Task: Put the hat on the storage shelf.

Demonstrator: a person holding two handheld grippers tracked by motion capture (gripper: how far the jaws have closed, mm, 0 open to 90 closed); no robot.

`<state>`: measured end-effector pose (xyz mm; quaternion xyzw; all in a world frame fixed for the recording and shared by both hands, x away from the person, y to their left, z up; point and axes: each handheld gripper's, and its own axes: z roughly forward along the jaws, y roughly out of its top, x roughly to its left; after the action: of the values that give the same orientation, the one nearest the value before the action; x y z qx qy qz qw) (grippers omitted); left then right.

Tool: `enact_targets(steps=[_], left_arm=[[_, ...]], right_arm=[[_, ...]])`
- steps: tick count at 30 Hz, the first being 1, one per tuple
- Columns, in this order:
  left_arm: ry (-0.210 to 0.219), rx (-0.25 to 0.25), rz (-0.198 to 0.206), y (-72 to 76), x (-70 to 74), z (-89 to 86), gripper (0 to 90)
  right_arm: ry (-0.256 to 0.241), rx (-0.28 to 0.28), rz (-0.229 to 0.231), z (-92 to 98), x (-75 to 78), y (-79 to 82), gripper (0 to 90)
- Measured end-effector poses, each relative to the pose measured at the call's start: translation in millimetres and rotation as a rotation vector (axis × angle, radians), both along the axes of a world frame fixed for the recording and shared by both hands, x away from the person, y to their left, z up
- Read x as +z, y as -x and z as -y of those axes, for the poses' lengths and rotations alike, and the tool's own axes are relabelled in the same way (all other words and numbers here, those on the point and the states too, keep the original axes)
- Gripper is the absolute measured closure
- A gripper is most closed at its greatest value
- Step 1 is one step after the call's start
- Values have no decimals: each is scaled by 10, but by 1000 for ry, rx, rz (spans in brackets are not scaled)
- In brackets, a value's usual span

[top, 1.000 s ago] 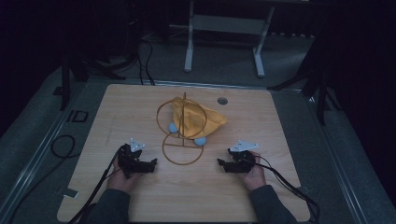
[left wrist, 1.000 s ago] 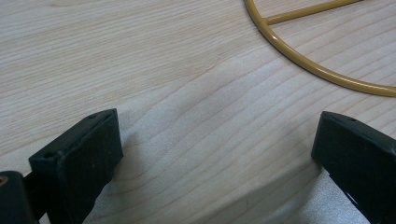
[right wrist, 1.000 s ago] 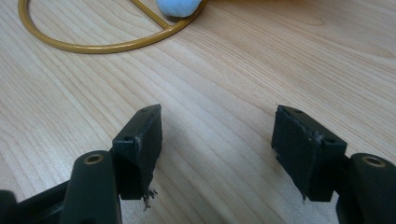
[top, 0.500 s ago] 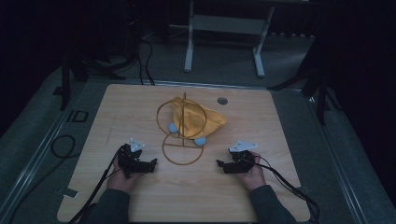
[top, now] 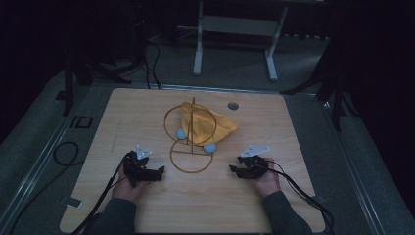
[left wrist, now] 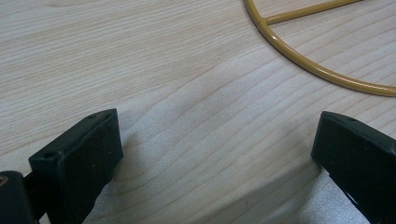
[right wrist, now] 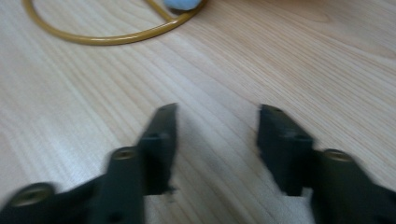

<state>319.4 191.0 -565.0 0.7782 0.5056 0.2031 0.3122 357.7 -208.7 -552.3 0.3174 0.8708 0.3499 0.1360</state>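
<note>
A yellow wire stand of two rings sits mid-table, one ring flat and one upright. A yellow cloth with pale blue tips drapes over the upright ring. My left gripper rests on the wood at the front left, jaws wide apart over bare table, the flat ring's wire just beyond. My right gripper lies at the front right, open and holding nothing, with the ring and a blue tip ahead of it.
The wooden table has a small round grey disc near its far edge. Cables trail from both grippers off the near edge. A metal frame stands on the floor behind the table.
</note>
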Motion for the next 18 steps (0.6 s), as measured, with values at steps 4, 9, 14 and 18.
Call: enact_targets(steps=[4, 9, 14, 18], left_arm=[[0, 0, 0, 0, 0, 0, 19], [0, -1, 0, 0, 0, -1, 19], [1, 0, -1, 1, 0, 0, 19], [2, 1, 0, 0, 0, 1, 19]], right_arm=[[26, 40, -19, -40, 34, -28, 595], [69, 96, -4, -161, 83, -50, 597], [42, 109, 2, -255, 173, -115, 588], [12, 127, -1, -325, 237, -213, 592]])
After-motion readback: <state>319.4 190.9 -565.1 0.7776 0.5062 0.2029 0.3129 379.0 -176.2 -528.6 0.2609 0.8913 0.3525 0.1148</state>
